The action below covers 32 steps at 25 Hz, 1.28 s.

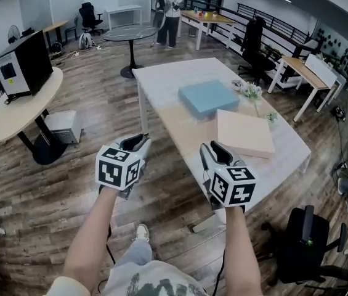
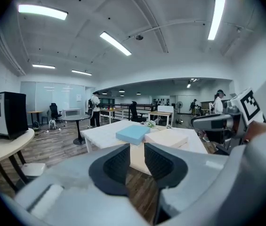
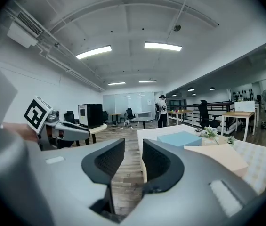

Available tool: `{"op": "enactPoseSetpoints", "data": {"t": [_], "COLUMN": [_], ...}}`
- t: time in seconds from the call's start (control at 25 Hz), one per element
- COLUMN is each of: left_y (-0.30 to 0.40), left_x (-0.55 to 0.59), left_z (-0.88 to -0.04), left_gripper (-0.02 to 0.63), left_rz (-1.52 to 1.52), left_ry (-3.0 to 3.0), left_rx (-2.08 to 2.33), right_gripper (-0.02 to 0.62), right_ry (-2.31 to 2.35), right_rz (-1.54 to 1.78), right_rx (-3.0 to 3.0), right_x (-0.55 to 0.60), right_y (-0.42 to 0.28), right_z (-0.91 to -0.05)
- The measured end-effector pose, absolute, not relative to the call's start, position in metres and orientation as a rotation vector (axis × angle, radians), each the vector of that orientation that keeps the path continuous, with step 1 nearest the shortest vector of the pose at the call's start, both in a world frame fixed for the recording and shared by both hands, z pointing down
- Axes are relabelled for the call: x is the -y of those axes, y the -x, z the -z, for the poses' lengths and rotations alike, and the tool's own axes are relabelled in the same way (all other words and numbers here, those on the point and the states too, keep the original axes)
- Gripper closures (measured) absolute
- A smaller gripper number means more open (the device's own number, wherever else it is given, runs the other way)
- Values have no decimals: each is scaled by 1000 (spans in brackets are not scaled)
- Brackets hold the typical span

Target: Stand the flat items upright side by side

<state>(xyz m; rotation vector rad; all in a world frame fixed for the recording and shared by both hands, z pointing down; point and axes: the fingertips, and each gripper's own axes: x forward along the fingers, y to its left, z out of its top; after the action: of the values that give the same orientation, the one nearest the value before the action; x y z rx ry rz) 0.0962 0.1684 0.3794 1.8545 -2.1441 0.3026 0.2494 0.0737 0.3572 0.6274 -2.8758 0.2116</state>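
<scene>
Two flat slabs lie on the white table (image 1: 161, 82): a light blue one (image 1: 208, 97) farther back and a beige one (image 1: 244, 132) nearer, to its right, both flat and close together. Both grippers hover short of the table's near end, over the wood floor. My left gripper (image 1: 138, 142) and right gripper (image 1: 215, 148) each show a narrow gap between the jaws with nothing in it. The left gripper view looks past the left gripper (image 2: 137, 155) at the blue slab (image 2: 133, 133) and the beige slab (image 2: 166, 138). Beyond the right gripper (image 3: 133, 155) lie the same blue slab (image 3: 184, 138) and beige slab (image 3: 215, 153).
Small flower sprigs (image 1: 250, 91) sit at the table's right edge. A round table (image 1: 13, 113) with a black box (image 1: 23, 63) stands to the left, a black office chair (image 1: 306, 239) at the lower right. A person (image 1: 172, 11) stands far back by other desks.
</scene>
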Motion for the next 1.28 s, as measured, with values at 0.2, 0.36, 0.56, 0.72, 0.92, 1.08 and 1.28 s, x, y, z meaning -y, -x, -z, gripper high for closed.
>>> {"op": "enactPoseSetpoints", "data": {"t": [0.2,0.36,0.56,0.72,0.92,1.08,1.28], "left_y": [-49,-9,27,51,79,88,92], "left_x": [-125,-91,-46,-16,11,23,41], "left_z": [-382,-379,-379,-373,-372,-374,-369], "left_gripper": [472,446,425,400,391,374,373], "left_rz": [-298,-307,-296,-304,-298,-309,-357], "left_ry": [-1900,-1949,-2052,-2149,-2171,-2181,-2222], "left_rx": [2083,2021,1928,1883,1842,1799,1788], "right_gripper": [421,390,329,284,262,246,232], "right_ry": [-676,-748,-841,-921,-1003,-1044,-1078], "right_rz": [-268,-313,-356,-382,-393,-410,-403], "right_rx": [2856,2838,2801,2777,2743,2713,2703], "right_x": [-39,-12,24,47,66,73,82], "right_y": [-209,-174,-140,-121,-106,-103,-102], "right_z": [-361,-360,-364,-364,-363,-367,-367]}}
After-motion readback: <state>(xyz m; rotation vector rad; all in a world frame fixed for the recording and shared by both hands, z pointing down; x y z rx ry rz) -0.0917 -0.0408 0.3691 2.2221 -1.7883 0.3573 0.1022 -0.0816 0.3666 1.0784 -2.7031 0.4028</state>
